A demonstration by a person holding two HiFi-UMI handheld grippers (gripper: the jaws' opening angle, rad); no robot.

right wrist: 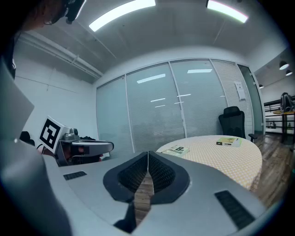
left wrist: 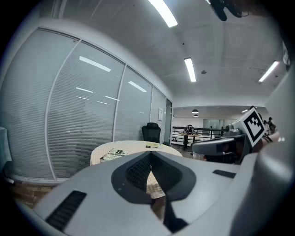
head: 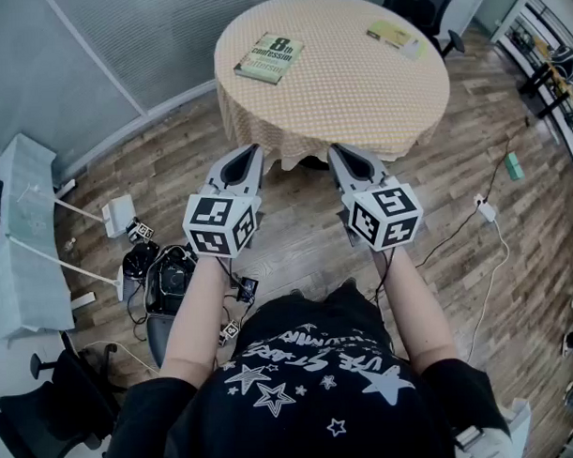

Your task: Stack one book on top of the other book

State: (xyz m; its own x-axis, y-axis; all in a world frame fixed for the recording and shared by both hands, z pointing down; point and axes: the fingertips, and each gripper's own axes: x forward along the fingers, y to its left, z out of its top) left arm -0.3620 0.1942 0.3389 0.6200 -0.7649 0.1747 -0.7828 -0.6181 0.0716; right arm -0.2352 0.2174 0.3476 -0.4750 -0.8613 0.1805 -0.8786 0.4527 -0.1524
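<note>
Short of the round, yellow-checked bench [head: 357, 99], over the wooden floor [head: 296, 223], the two grippers hang side by side and point toward the bench's near edge. The left gripper [head: 255, 151] has its jaws clenched: in the left gripper view the ribbed pads meet along one thin line, and only floor and bench edge show through the notch below them. The right gripper [head: 333, 150] is clenched the same way, with nothing between its pads but a sliver of floorboards behind. Neither gripper carries anything.

Both books lie flat on the bench, well ahead of the jaws and touched by neither. The green book [head: 269, 58], with a large "8" on its cover, lies toward the far left of the top. The yellow book [head: 393, 35] lies toward the far right, well apart from the green one, so nothing is stacked yet. From the left gripper view the green book sits left of the jaw tips and the yellow book almost straight beyond them. From the right gripper view both books lie to the right of the jaw line. A black office chair [head: 419, 3] stands behind the bench.
</note>
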